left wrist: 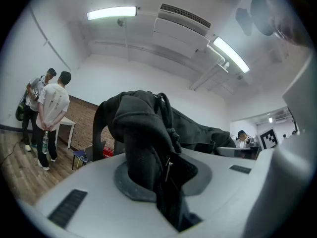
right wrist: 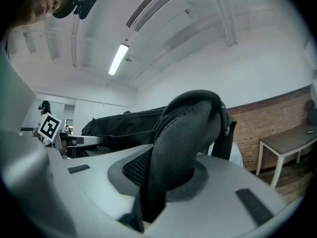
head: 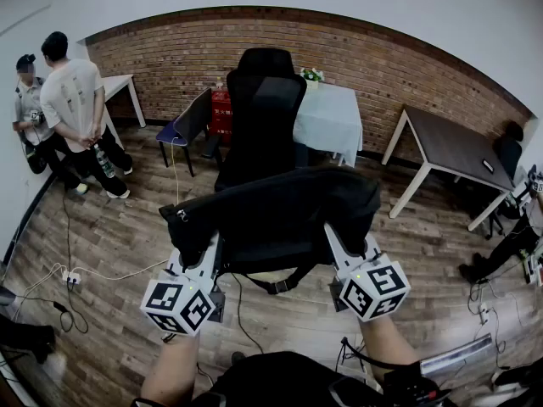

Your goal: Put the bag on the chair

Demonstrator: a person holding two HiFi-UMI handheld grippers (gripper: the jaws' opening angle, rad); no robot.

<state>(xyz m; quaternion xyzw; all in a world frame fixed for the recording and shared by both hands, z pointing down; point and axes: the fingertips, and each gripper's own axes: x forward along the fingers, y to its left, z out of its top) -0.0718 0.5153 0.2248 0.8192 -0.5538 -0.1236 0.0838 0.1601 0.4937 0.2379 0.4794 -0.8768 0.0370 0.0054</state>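
A black bag [head: 276, 214] hangs in the air between my two grippers, lying crosswise in front of the black office chair [head: 261, 100]. My left gripper [head: 210, 246] is shut on the bag's left end, where the dark fabric [left wrist: 148, 167] is pinched between its jaws. On the other side, my right gripper [head: 337, 237] is shut on the bag's right end, with a padded strap [right wrist: 178, 148] clamped in it. A strap with a buckle [head: 280, 285] dangles beneath the bag. The chair's seat is hidden behind the bag.
A table with a pale cloth [head: 331, 117] stands behind the chair, and a dark table [head: 450, 147] stands at the right. A blue chair [head: 188, 125] is left of the office chair. Two people [head: 72, 100] stand at the far left. Cables [head: 68, 274] lie on the wooden floor.
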